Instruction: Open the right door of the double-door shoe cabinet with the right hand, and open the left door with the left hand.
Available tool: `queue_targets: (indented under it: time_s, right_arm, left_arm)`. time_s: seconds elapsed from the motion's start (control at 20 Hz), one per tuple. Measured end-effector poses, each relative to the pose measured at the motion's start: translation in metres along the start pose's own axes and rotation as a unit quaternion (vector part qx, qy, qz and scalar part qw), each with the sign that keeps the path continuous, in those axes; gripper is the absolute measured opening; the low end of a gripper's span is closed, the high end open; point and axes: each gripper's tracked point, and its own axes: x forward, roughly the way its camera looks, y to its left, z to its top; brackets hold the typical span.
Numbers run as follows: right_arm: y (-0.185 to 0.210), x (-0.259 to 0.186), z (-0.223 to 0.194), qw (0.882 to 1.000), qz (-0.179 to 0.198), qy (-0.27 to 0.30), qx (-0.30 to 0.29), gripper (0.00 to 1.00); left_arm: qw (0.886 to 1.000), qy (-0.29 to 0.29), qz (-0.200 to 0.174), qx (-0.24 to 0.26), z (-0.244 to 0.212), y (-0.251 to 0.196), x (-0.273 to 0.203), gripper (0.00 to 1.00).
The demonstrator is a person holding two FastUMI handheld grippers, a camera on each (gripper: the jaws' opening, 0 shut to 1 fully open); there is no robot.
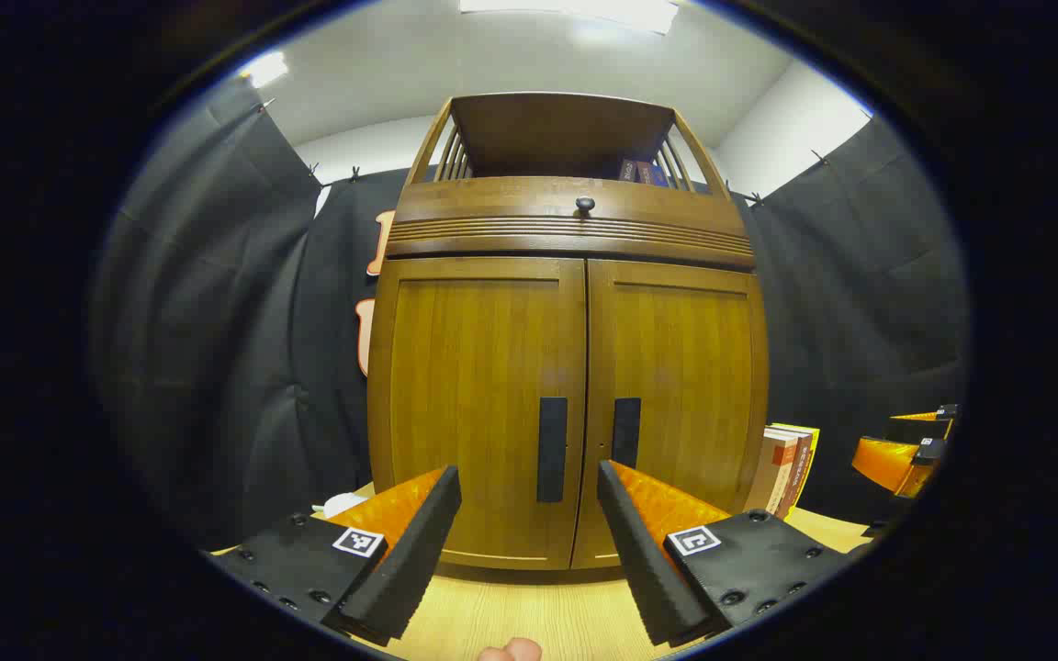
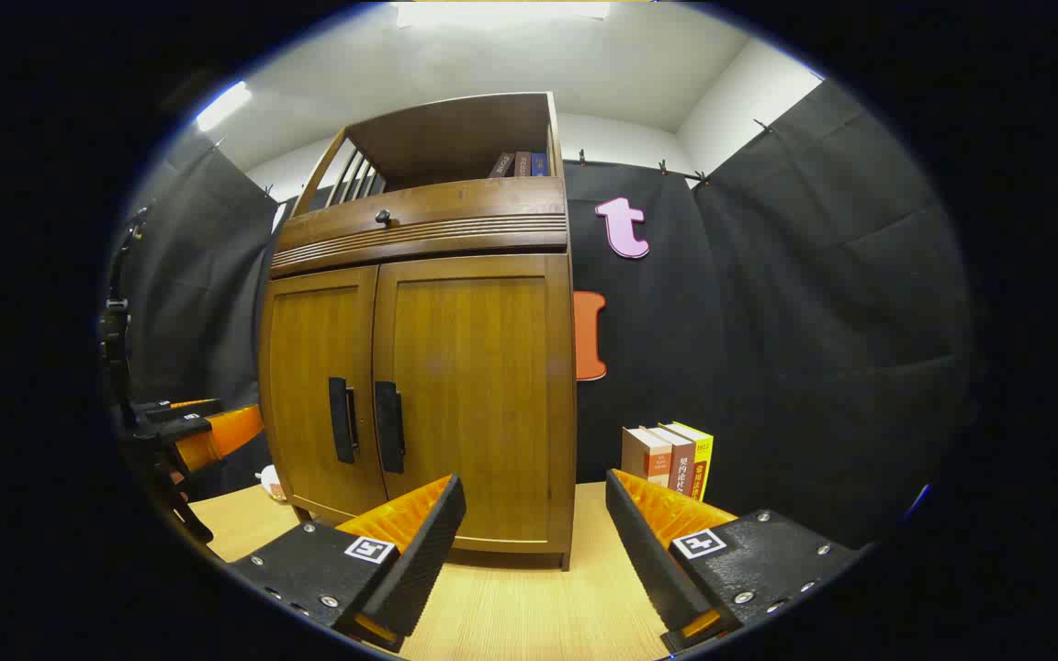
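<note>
A brown wooden shoe cabinet [image 1: 570, 229] stands on a light table, both doors shut. Its left door [image 1: 474, 367] and right door [image 1: 685, 367] each carry a dark vertical handle [image 1: 552, 448] near the middle seam. My left gripper [image 1: 529, 500] is open, a short way in front of the handles, touching nothing. In the right gripper view the cabinet [image 2: 419, 239] stands ahead and to the left, with the right door [image 2: 474, 395] and its handle [image 2: 389, 427] shut. My right gripper [image 2: 535, 505] is open and empty, before the cabinet's right corner.
Several books [image 2: 671, 459] stand upright to the right of the cabinet, and more sit on its top shelf [image 2: 520, 163]. A drawer with a small knob [image 1: 585, 204] runs above the doors. The other gripper [image 1: 910, 450] shows at the far right. The table [image 1: 529, 620] is bare in front.
</note>
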Motion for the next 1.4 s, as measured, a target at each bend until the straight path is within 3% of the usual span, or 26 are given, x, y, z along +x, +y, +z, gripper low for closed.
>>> queue_targets:
  time_s: [0.05, 0.1, 0.45, 0.5, 0.6, 0.7, 0.75, 1.05, 1.25, 1.4]
  right_arm:
    - [-0.001, -0.001, -0.001, 1.0, -0.001, 0.001, -0.001, 0.98]
    - [-0.001, -0.001, -0.001, 1.0, -0.003, 0.001, -0.001, 0.94]
    - [0.006, -0.003, -0.001, 1.0, 0.001, 0.0, 0.011, 0.98]
    - [0.007, -0.003, -0.001, 1.0, 0.003, 0.002, 0.016, 0.91]
    - [0.009, -0.002, 0.001, 1.0, 0.003, -0.001, 0.021, 0.98]
    - [0.01, -0.001, 0.001, 1.0, 0.004, -0.001, 0.019, 0.94]
    - [0.011, -0.001, 0.001, 1.0, 0.005, -0.001, 0.017, 0.98]
    - [0.012, -0.002, 0.001, 1.0, 0.004, 0.0, 0.015, 0.98]
    - [0.009, -0.001, -0.003, 1.0, 0.002, 0.012, 0.012, 0.9]
    - [0.017, 0.006, 0.002, 0.999, 0.014, 0.018, 0.029, 0.97]
  left_arm:
    - [1.0, 0.0, 0.0, 0.0, -0.001, 0.001, -0.001, 0.94]
    - [1.0, -0.002, 0.003, 0.0, 0.001, 0.001, -0.002, 0.94]
    - [1.0, -0.018, 0.013, -0.003, 0.011, 0.007, -0.007, 0.94]
    - [1.0, -0.017, 0.012, -0.005, 0.011, 0.007, -0.005, 0.94]
    - [1.0, -0.018, 0.012, -0.011, 0.01, 0.006, -0.007, 0.94]
    - [1.0, -0.019, 0.011, -0.015, 0.012, 0.005, -0.006, 0.94]
    - [1.0, -0.019, 0.011, -0.013, 0.011, 0.005, -0.007, 0.94]
    - [1.0, -0.015, 0.014, -0.009, 0.008, 0.009, -0.007, 0.97]
    - [1.0, -0.015, 0.016, -0.011, 0.007, 0.011, -0.008, 0.94]
    - [1.0, -0.015, 0.016, -0.013, 0.009, 0.009, -0.006, 0.94]
